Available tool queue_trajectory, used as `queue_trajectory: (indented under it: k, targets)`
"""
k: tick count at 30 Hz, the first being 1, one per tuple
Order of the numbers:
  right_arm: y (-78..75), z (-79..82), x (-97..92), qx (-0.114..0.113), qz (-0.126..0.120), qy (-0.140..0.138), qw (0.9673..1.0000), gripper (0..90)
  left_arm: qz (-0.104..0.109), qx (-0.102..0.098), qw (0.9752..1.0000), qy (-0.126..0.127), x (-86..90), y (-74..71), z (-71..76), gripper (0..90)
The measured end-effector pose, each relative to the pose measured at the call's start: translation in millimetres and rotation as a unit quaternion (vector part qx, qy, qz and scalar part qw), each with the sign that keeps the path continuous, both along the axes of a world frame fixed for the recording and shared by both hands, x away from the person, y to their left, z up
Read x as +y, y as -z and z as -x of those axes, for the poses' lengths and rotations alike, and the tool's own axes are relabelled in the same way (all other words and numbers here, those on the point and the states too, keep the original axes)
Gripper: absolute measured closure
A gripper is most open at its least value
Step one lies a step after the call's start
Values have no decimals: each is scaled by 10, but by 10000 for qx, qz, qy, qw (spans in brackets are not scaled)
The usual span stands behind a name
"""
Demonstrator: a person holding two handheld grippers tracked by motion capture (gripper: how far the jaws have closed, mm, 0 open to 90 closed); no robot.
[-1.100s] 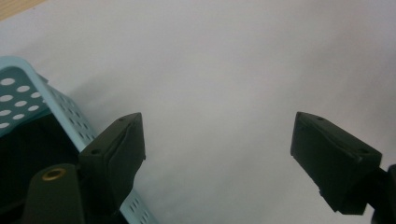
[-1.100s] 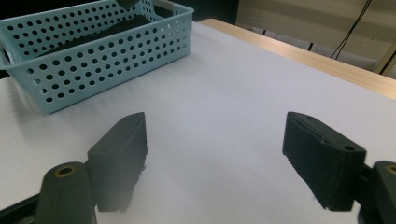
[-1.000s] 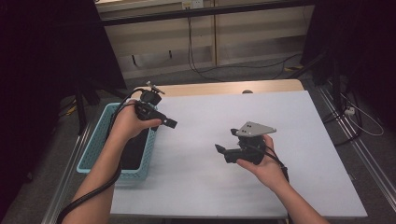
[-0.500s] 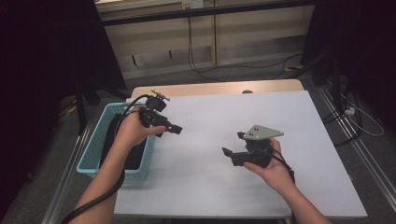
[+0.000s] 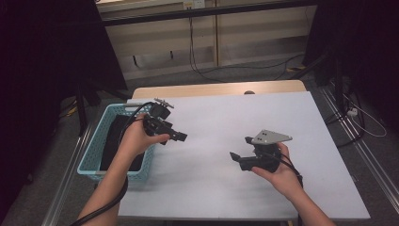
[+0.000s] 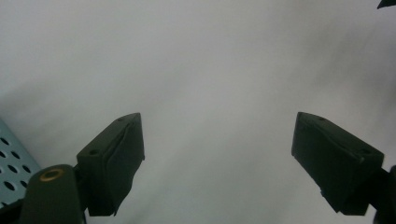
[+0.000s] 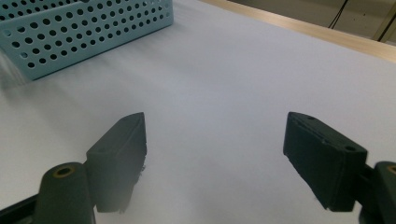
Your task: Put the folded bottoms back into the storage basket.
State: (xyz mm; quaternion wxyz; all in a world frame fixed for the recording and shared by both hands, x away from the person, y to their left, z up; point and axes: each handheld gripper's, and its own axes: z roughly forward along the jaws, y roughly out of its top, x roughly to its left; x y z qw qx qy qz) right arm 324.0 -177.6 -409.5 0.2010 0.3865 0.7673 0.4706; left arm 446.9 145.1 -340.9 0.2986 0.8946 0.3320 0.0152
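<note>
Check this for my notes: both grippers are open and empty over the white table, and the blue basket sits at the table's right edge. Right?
Not quite. The basket sits at the left edge of the table, as the high view shows. The left gripper and right gripper are indeed open and empty.

Looks like a lab or test room, not a home. There's a plain white-topped table with a wooden edge (image 5: pixel 214 89), black curtains (image 5: pixel 42 70) hung on both sides, loose black cables (image 5: pixel 207 73) across the grey floor, and metal rails (image 5: pixel 362 150), probably rig framing. A perforated light-blue plastic basket (image 7: pixel 84 28) sits ahead-left of the right gripper's jaws.
</note>
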Motion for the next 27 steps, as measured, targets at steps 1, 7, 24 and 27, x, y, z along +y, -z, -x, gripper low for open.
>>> queue_trajectory:
  k: [1,7,24,27]
  targets:
    - [5,4,-14,2,4,-5,10000,208,27,17,10000,1,-1,11,11,170]
    - [25,42,-107,52,-11,47,10000,206,62,-2,9999,84,-11,79,95,169]
    - [118,179,-393,180,15,171,9997,202,306,-112,9995,40,67,297,346,166]
    - [139,212,-437,213,65,172,9996,201,377,-159,9992,-9,77,353,398,166]
